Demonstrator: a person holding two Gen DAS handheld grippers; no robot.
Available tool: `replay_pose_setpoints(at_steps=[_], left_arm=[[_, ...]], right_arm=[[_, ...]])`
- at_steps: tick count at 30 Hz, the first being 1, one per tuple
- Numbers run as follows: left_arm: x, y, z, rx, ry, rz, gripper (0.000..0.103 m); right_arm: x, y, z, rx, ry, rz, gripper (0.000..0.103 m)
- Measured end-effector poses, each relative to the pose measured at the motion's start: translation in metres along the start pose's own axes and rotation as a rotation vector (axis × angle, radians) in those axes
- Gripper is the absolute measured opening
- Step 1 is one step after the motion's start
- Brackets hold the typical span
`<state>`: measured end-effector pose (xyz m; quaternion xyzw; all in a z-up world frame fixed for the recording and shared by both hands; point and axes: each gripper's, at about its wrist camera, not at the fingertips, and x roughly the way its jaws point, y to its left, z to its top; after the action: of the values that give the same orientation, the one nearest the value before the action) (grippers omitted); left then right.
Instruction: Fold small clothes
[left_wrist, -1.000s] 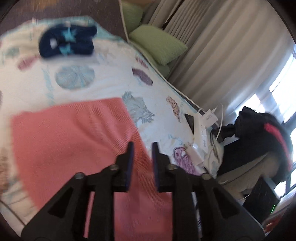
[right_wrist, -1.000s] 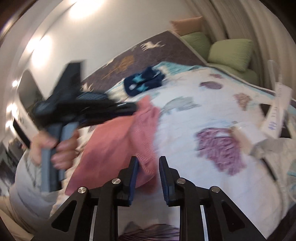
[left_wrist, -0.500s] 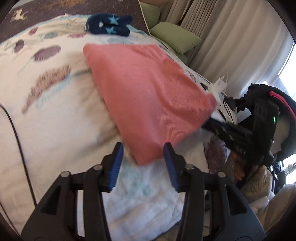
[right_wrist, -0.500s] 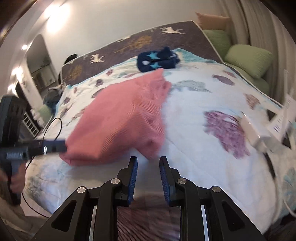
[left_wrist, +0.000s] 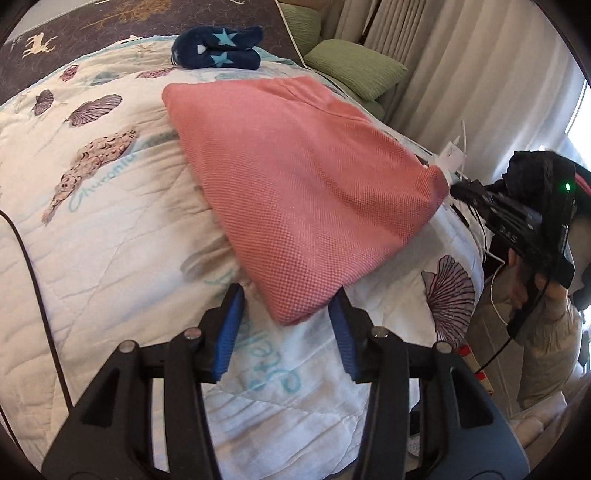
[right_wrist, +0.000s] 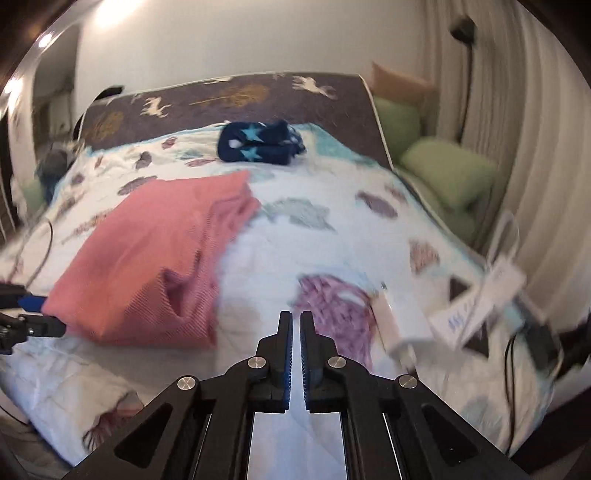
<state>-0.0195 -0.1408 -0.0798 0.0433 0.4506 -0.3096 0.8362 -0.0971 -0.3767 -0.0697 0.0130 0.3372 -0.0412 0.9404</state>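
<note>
Left wrist view: the left gripper (left_wrist: 286, 325) is open wide, and the pink cloth (left_wrist: 295, 177) lies on the bed (left_wrist: 110, 229), its near corner right between the fingers, stretching away; the right gripper (right_wrist: 296, 354) is closed and empty, further off

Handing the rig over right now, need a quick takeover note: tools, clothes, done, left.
Left tool: open, straddling the near corner of the pink garment, not gripping.
Right tool: nearly shut, empty, over the quilt to the right of the garment.
Pink garment: folded, lying on the quilt. In the right wrist view one fold gapes open at its near edge.
Navy star-print piece: bundled at the far end of the quilt.
Done: pink fold laid down.
Left: probably tidy that gaping edge; no other unfolded clothes in view.
</note>
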Motion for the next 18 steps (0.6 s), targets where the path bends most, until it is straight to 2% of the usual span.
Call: replay_pose_setpoints(at_steps=[4, 6, 8, 10, 11, 16, 17, 18], left_arm=[[-0.002, -0.003, -0.002, 0.008, 0.001, 0.014, 0.048], [-0.004, -0.005, -0.004, 0.015, 0.002, 0.018, 0.048], [-0.005, -0.006, -0.005, 0.020, 0.005, 0.020, 0.048], [-0.005, -0.006, -0.007, 0.021, 0.008, 0.022, 0.048], [-0.005, -0.005, -0.008, 0.019, 0.009, 0.025, 0.048], [-0.004, -0.001, -0.008, -0.001, 0.003, 0.023, 0.048], [-0.004, -0.001, -0.008, -0.002, 0.002, 0.024, 0.048], [-0.005, -0.001, -0.008, -0.002, -0.001, 0.026, 0.048]], right_arm=[[-0.012, 0.006, -0.005, -0.006, -0.006, 0.096, 0.005], [-0.017, 0.021, -0.002, -0.031, -0.022, 0.171, 0.011], [-0.020, 0.032, 0.003, -0.041, -0.037, 0.232, 0.029], [-0.018, 0.040, 0.008, -0.035, -0.036, 0.275, 0.039], [-0.012, 0.042, 0.011, -0.026, -0.016, 0.289, 0.041], [0.017, 0.042, 0.018, 0.082, 0.063, 0.310, 0.039], [0.018, 0.041, 0.020, 0.105, 0.056, 0.305, 0.020], [0.017, 0.042, 0.024, 0.115, 0.037, 0.296, 0.008]])
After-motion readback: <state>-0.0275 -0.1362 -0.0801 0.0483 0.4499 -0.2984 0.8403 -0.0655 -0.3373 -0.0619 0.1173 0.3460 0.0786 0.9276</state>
